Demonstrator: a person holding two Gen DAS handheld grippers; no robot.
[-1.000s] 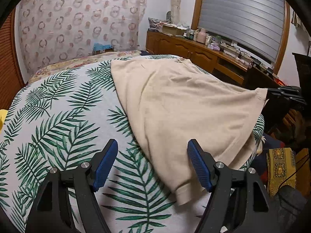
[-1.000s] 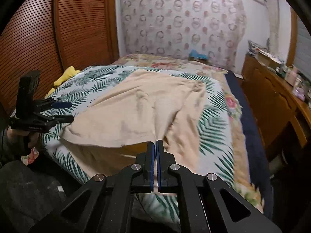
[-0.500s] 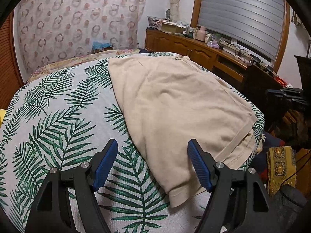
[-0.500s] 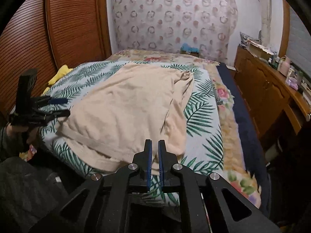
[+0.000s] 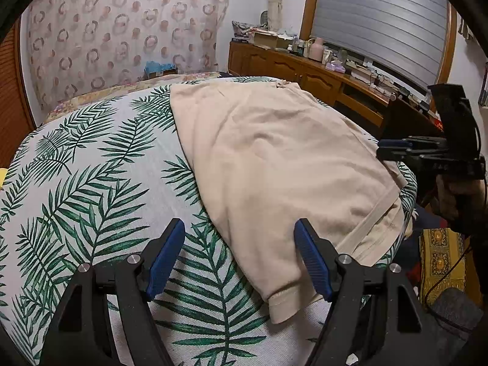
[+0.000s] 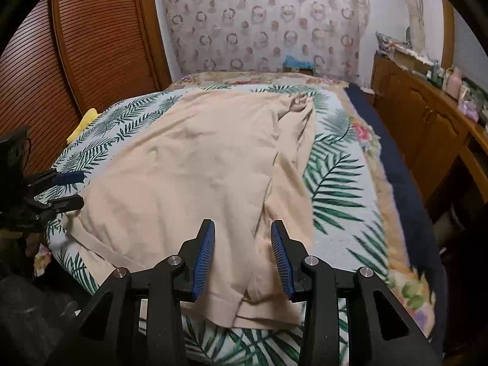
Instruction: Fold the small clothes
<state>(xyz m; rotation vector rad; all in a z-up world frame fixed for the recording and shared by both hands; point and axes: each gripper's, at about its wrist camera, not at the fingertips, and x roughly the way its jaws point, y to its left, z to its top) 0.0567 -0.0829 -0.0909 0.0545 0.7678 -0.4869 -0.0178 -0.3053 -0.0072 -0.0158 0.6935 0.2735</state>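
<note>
A beige shirt (image 5: pixel 274 164) lies folded lengthwise on the fern-print bedspread (image 5: pixel 91 183); it also shows in the right wrist view (image 6: pixel 189 183). My left gripper (image 5: pixel 239 257) is open and empty, hovering over the shirt's near edge by a sleeve cuff (image 5: pixel 283 308). My right gripper (image 6: pixel 242 256) is open and empty just above the shirt's hem end (image 6: pixel 259 311). The right gripper also shows in the left wrist view (image 5: pixel 427 152), at the bed's right edge. The left gripper shows in the right wrist view (image 6: pixel 61 189), open by the shirt's left edge.
A wooden sideboard (image 5: pixel 320 73) with bottles and boxes runs along the right of the bed. A slatted wooden door (image 6: pixel 76 61) stands on the left. A yellow item (image 6: pixel 84 122) lies at the bed's far left. A floral blanket (image 6: pixel 405 259) edges the bed.
My right gripper has opened and let go of the shirt's corner, which now lies flat on the bed. My left gripper has stayed open and barely moved.
</note>
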